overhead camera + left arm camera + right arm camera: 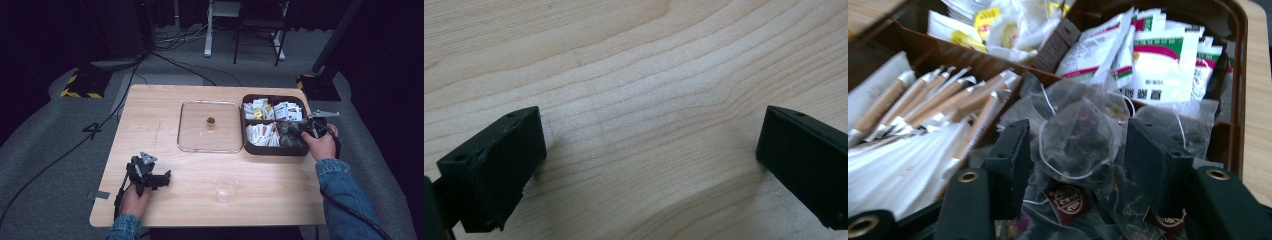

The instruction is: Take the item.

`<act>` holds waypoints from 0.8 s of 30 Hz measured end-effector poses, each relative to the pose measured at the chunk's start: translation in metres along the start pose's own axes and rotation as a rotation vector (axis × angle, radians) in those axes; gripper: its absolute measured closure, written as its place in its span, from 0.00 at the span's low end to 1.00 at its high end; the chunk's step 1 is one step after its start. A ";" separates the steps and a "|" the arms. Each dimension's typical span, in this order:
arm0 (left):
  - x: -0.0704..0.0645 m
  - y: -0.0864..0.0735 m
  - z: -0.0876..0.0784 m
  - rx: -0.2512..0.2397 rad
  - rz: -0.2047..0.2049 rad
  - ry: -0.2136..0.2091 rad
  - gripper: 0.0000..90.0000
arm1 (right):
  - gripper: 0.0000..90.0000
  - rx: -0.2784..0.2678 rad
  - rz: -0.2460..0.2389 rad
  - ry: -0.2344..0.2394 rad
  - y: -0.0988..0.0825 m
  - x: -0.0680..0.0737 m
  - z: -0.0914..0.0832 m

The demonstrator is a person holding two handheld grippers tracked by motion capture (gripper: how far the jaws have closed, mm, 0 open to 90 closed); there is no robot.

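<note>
A brown divided box (274, 150) stands at the table's right side. My right gripper (306, 131) reaches into its near right compartment, which holds clear mesh tea bags. In the right gripper view my right gripper (1078, 131) straddles one tea bag (1074, 146) of dark leaves with a brown tag. The jaws stand close on both sides of the bag, and it still looks round and unsqueezed. My left gripper (164, 178) rests on the wood near the front left. In the left gripper view my left gripper (649, 137) is open wide over bare tabletop.
A clear glass lid (195, 136) with a small gold knob (210, 120) lies left of the box. A clear cup (226, 188) stands near the front edge. Other compartments hold stick sachets (923, 107), white-and-green packets (1158, 60) and yellow-marked packets (998, 25).
</note>
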State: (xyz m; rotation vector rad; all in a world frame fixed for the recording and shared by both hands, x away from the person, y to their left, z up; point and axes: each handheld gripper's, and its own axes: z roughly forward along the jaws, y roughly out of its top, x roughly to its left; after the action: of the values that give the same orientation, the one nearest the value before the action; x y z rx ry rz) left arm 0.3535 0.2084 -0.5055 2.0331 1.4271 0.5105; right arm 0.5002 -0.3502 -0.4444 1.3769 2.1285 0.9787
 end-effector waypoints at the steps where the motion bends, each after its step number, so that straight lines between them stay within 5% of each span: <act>1: 0.000 0.000 0.000 -0.001 0.000 0.001 0.00 | 0.51 0.006 -0.001 -0.005 -0.001 -0.001 0.001; 10: 0.000 0.000 0.000 -0.001 0.000 0.000 0.00 | 0.75 0.003 -0.041 0.003 -0.003 -0.001 0.002; 24: 0.000 0.000 0.000 -0.001 0.000 0.001 0.00 | 0.78 -0.083 -0.027 0.021 0.003 -0.003 -0.017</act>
State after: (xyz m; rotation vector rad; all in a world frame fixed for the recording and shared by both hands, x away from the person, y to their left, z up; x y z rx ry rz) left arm 0.3535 0.2084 -0.5056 2.0323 1.4271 0.5117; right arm 0.4920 -0.3572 -0.4308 1.3004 2.0912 1.0636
